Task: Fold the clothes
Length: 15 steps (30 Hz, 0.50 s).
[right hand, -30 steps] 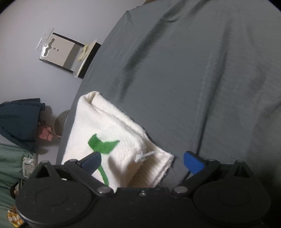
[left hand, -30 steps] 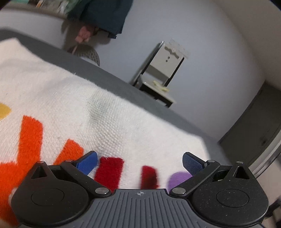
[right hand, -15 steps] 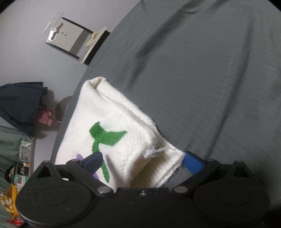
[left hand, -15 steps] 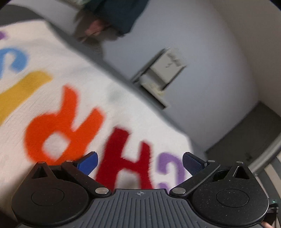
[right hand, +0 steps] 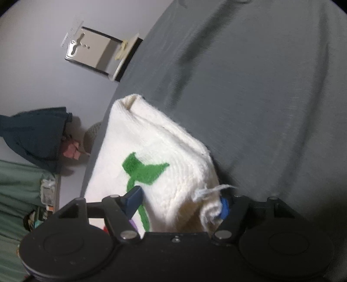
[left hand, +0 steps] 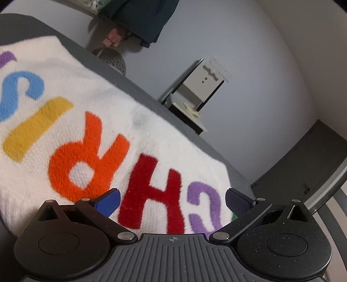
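A white knitted sweater (left hand: 91, 112) with big coloured letters lies on the grey bed cover (left hand: 26, 28). My left gripper (left hand: 171, 200) hovers over the red and purple letters, open, its blue pads (left hand: 107, 201) apart and gripping nothing. In the right wrist view the folded corner of the same sweater (right hand: 164, 151), marked with a green shape, sits between the fingers of my right gripper (right hand: 180, 204). Its jaws are closing on that corner. The fabric bunches against the right pad (right hand: 224, 207) and a loose thread sticks out there.
The grey bed cover (right hand: 260, 97) stretches wide to the right of the sweater. Beyond the bed edge stand a small stand with a board (left hand: 201, 91), a dark garment (left hand: 143, 19) hung on the wall and a dark door (left hand: 303, 164).
The left gripper has drawn back across the sweater, so more letters show. The right gripper's jaws have narrowed around the sweater corner, which now fills the gap.
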Each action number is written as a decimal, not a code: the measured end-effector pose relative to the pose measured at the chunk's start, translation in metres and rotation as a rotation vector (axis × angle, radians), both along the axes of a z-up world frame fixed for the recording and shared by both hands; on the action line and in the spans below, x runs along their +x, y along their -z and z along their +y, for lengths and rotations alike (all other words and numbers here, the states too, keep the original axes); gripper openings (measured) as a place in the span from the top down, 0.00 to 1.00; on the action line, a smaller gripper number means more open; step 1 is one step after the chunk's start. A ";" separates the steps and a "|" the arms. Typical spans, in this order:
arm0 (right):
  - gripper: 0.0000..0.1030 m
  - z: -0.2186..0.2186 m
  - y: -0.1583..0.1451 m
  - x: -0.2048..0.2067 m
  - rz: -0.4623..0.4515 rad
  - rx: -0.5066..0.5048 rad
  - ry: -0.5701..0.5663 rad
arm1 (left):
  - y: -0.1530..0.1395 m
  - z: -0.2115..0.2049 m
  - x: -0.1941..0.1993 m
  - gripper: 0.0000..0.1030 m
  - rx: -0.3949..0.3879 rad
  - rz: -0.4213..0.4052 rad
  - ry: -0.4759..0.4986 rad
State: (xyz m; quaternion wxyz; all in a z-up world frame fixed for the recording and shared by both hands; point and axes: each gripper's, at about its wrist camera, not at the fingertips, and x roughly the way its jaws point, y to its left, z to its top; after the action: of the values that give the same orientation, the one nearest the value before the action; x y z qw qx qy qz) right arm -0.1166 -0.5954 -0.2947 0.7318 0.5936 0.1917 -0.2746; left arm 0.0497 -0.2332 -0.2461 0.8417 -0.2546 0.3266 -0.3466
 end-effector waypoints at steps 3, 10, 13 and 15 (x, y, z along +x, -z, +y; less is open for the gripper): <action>0.65 0.003 0.002 0.007 -0.019 -0.019 -0.001 | -0.014 0.008 0.007 0.00 0.020 -0.046 0.007; 0.79 0.034 -0.050 0.016 0.026 -0.341 -0.067 | -0.036 0.047 0.018 0.00 0.027 -0.055 0.031; 0.79 0.065 -0.088 0.036 0.092 -0.593 -0.147 | -0.049 0.074 0.024 0.00 0.040 -0.072 -0.011; 0.79 0.087 -0.111 0.057 0.124 -0.711 -0.205 | -0.058 0.095 0.029 0.00 0.038 -0.070 -0.065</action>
State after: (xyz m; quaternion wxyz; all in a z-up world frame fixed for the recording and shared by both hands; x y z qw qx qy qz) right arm -0.0601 -0.5080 -0.1832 0.9028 0.2622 0.1867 -0.2850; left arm 0.0786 -0.1384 -0.1877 0.8679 -0.2368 0.2951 -0.3217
